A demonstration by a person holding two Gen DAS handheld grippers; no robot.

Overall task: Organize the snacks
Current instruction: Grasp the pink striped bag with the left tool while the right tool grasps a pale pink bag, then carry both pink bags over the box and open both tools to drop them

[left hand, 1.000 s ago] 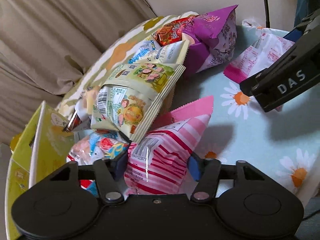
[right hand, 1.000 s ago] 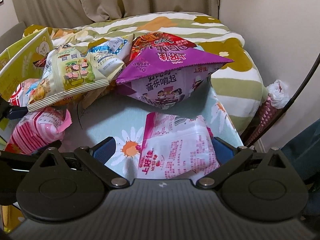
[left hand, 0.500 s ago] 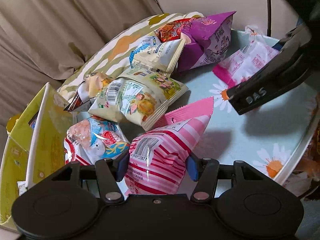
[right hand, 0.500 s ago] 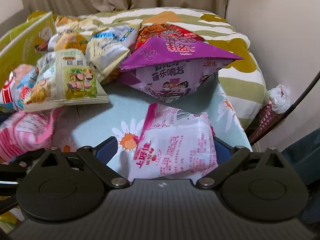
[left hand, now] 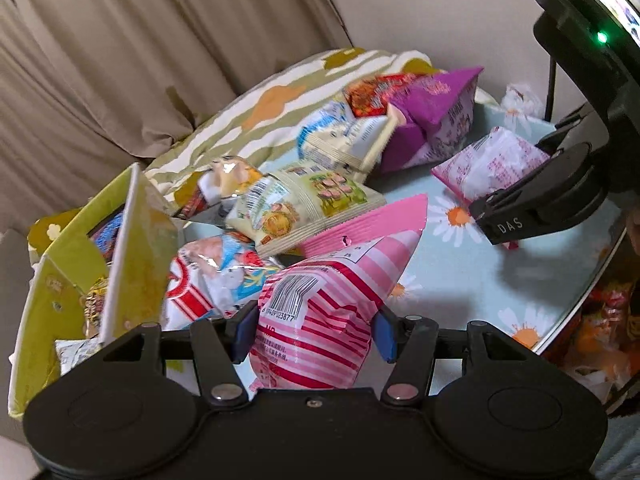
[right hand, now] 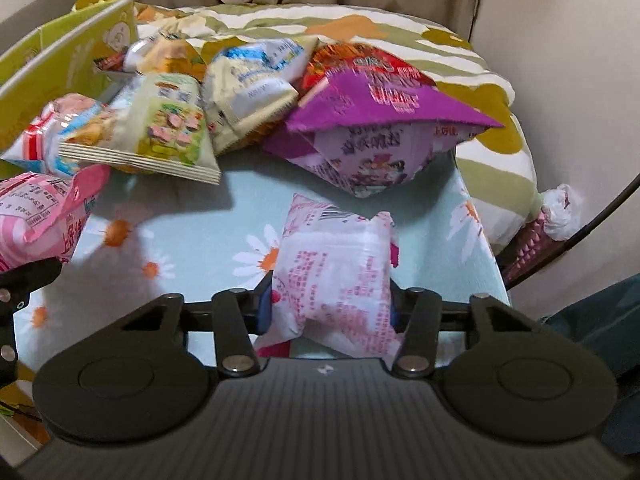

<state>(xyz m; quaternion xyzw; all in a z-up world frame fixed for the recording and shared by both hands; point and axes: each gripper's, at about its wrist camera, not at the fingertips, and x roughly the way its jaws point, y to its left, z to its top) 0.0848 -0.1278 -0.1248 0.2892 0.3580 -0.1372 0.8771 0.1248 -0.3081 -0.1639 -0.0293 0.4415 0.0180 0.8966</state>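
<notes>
Surface [right hand: 192, 236]: pale blue cloth printed with daisies — snack packets heaped at its far side.
Room: beige curtain [left hand: 120, 60], cream wall [right hand: 560, 60], striped floral cushion [right hand: 400, 40] behind.
Left gripper [left hand: 312, 328]: jaws pinching the pink striped packet [left hand: 324, 312], beside the yellow-green box [left hand: 80, 280].
Right gripper [right hand: 330, 304]: jaws pinching the white-pink packet [right hand: 340, 256] over the cloth.

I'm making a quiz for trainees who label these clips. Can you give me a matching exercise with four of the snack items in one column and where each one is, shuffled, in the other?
Things:
1. pink striped bag
2. white-and-pink packet
3. purple bag
4. yellow-green box

Places:
A. standing open at the left edge of the daisy-print surface
B. between the fingers of the right gripper
C. at the back of the pile, beside the red bag
D. between the fingers of the left gripper

Pairs: 1-D, 2-B, 3-C, 4-A
</notes>
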